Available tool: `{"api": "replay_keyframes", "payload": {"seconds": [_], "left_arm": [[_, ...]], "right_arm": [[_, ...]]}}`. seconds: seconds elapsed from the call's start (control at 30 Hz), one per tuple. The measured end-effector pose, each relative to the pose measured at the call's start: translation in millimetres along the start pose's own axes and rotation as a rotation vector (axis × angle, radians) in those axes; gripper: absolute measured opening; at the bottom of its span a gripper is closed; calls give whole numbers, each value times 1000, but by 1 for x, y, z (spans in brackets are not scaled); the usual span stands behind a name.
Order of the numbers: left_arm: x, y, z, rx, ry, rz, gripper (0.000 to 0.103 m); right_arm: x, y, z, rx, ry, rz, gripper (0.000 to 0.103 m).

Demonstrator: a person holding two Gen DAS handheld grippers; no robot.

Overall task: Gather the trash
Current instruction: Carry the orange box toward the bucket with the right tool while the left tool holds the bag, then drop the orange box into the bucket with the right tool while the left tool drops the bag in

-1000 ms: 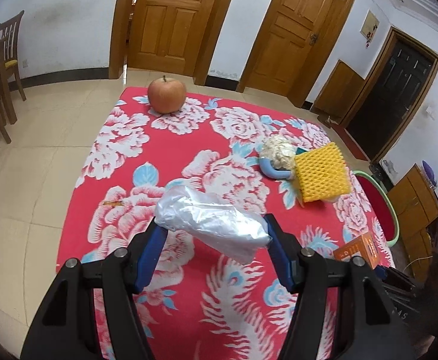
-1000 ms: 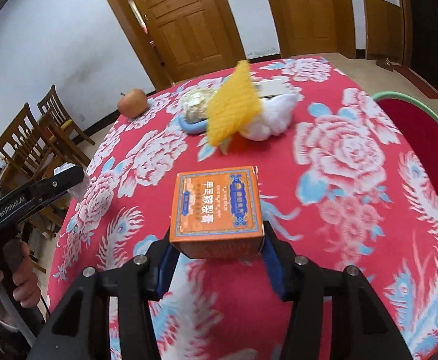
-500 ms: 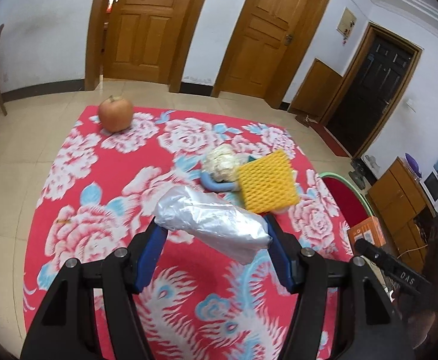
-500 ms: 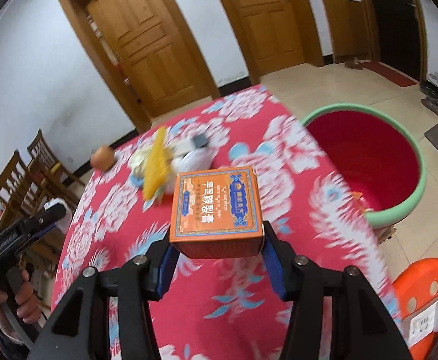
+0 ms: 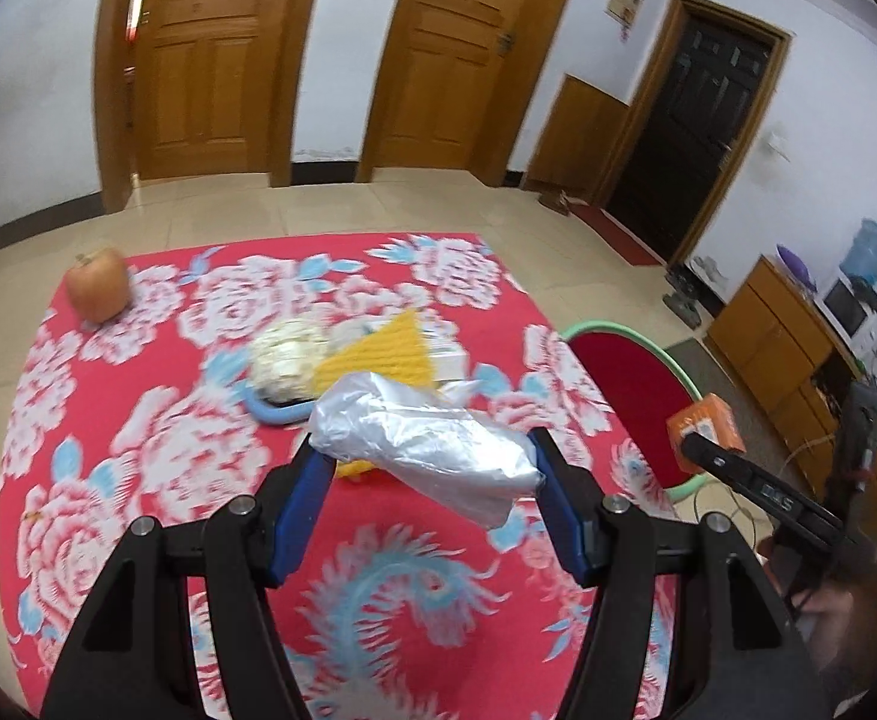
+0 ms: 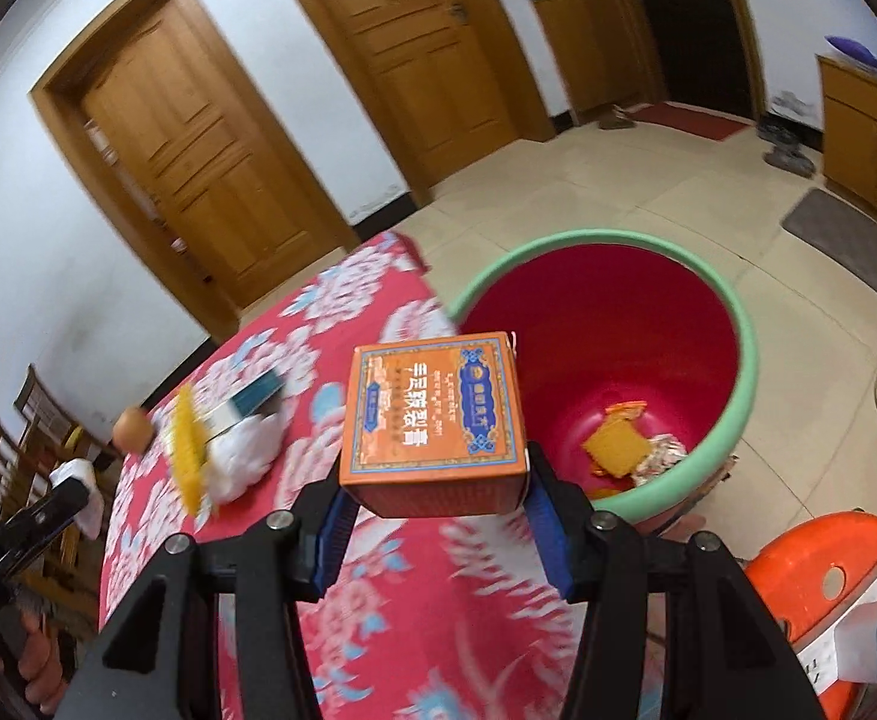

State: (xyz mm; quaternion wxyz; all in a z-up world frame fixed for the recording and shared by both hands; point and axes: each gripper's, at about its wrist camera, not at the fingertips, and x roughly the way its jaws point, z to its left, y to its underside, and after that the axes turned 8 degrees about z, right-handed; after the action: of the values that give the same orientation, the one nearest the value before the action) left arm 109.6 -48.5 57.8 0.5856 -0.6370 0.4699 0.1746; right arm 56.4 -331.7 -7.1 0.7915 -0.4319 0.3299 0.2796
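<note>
My left gripper (image 5: 426, 468) is shut on a crumpled silver foil wrapper (image 5: 426, 447) and holds it above the red floral table (image 5: 156, 456). My right gripper (image 6: 435, 498) is shut on an orange carton (image 6: 435, 414) at the table's edge, beside a red bin with a green rim (image 6: 750, 360). The bin holds some orange and patterned scraps (image 6: 618, 450). In the left wrist view the carton (image 5: 705, 423) and bin (image 5: 630, 384) show at the right. More trash lies on the table: yellow foam netting (image 5: 378, 351), a crumpled pale ball (image 5: 285, 354) and white tissue (image 6: 240, 462).
An apple (image 5: 98, 293) sits at the table's far left corner. A white-and-teal box (image 6: 246, 402) lies behind the netting. An orange stool (image 6: 822, 564) stands by the bin. Wooden chairs (image 6: 12, 456) stand left of the table. Wooden doors and a cabinet line the walls.
Both grippers have swung right with their loads. The right gripper carried the carton from over the table to the edge by the bin. The left gripper turned toward the bin.
</note>
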Motion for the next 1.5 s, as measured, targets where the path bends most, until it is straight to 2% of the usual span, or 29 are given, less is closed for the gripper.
{"api": "replay_keyframes", "payload": {"seconds": [0.33, 0.43, 0.6, 0.77, 1.03, 1.3, 1.5], "left_arm": [[31, -13, -56, 117, 33, 43, 65], [46, -16, -72, 146, 46, 76, 65], [66, -19, -97, 214, 50, 94, 65], [87, -25, -119, 268, 48, 103, 65], [135, -34, -152, 289, 55, 169, 65], [162, -51, -182, 357, 34, 188, 65], [173, -65, -195, 384, 19, 192, 72]], "right_arm": [[23, -17, -49, 125, 82, 11, 57], [25, -20, -57, 152, 72, 9, 63], [17, -19, -62, 173, 48, -10, 68], [-5, -8, -68, 197, 74, -68, 73], [-21, 6, -88, 256, 132, -107, 74], [-18, 9, -102, 292, 146, -95, 74], [-13, 10, -102, 275, 134, -81, 74]]}}
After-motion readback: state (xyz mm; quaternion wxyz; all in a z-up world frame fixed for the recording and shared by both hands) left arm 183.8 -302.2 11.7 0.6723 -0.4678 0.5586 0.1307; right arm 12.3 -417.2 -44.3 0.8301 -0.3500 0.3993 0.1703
